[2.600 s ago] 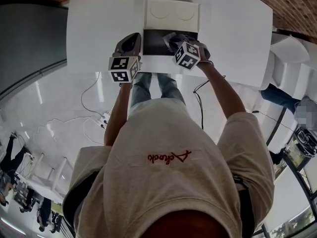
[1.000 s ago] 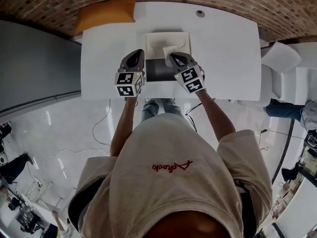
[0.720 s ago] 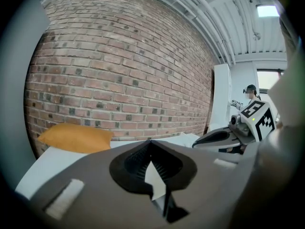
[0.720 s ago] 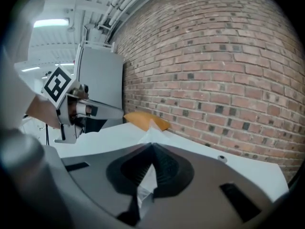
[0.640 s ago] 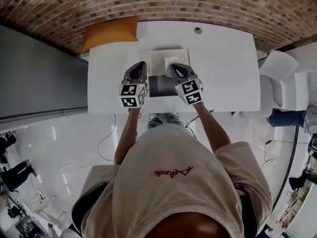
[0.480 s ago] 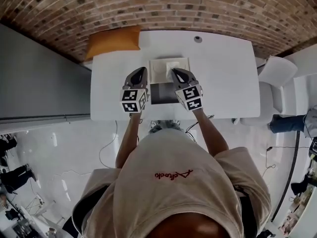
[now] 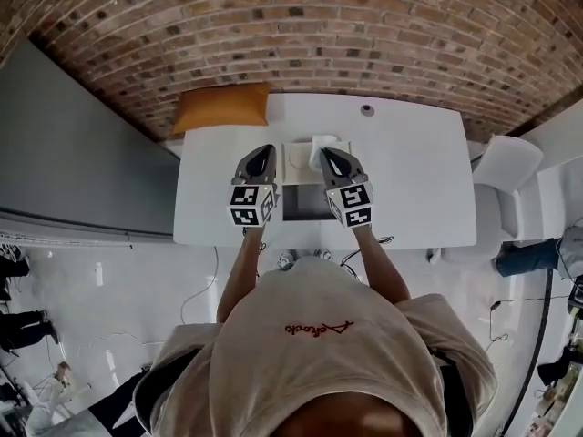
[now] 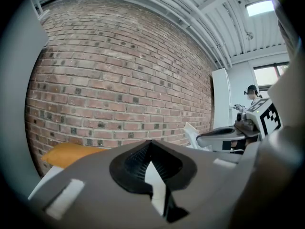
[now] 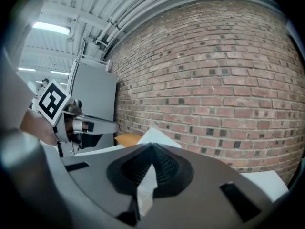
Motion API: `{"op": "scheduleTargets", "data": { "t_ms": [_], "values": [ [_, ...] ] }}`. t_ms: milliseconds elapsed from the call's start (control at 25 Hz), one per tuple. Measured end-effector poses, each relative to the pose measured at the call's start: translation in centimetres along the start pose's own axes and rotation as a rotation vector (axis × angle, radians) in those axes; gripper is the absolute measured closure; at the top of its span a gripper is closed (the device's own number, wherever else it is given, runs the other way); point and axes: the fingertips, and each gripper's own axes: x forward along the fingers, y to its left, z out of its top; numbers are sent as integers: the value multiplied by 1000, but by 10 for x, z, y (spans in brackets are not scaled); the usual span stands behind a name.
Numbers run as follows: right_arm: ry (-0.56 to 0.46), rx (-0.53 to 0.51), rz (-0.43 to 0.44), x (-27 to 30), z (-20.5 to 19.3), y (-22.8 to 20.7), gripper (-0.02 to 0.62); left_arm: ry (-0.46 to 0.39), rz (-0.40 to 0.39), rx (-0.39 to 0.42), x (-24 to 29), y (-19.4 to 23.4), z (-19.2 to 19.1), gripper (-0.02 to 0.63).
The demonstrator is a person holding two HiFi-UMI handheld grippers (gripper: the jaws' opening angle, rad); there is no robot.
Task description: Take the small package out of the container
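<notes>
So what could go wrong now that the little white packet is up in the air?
The right gripper only pinches the small package, part of it sticking out past the fingers, so it might slip and fall back into the container. The left gripper is close beside and could bump it.

White table (image 7: 419, 185) runs across in front of you, its long side set against the brick wall (image 7: 301, 35). At the middle, toward your edge, sits the container (image 7: 308, 206): a shallow open box, dark inside. Its white lid (image 7: 299, 158) is folded back on the wall side, lying on the tabletop and joined to the box. A small round grommet (image 7: 367, 110) is set in the top near the far edge, right of centre. Orange pad (image 7: 221, 108) at the far left corner; whether it is on the top or just behind it, you cannot tell.
</notes>
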Motion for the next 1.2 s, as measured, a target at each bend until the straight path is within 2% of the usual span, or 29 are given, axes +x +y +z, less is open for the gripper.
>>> {"op": "scheduleTargets", "data": {
  "t_ms": [160, 640, 1200],
  "values": [
    [-13, 5, -9, -3, 2, 2, 584, -7, 7, -1, -1, 1, 2, 597],
    [-38, 0, -57, 4, 13, -27, 584, -32, 25, 24, 8, 12, 18, 597],
    [-37, 6, -74, 8, 12, -31, 584, -28, 14, 17, 14, 9, 14, 597]
  ]
}}
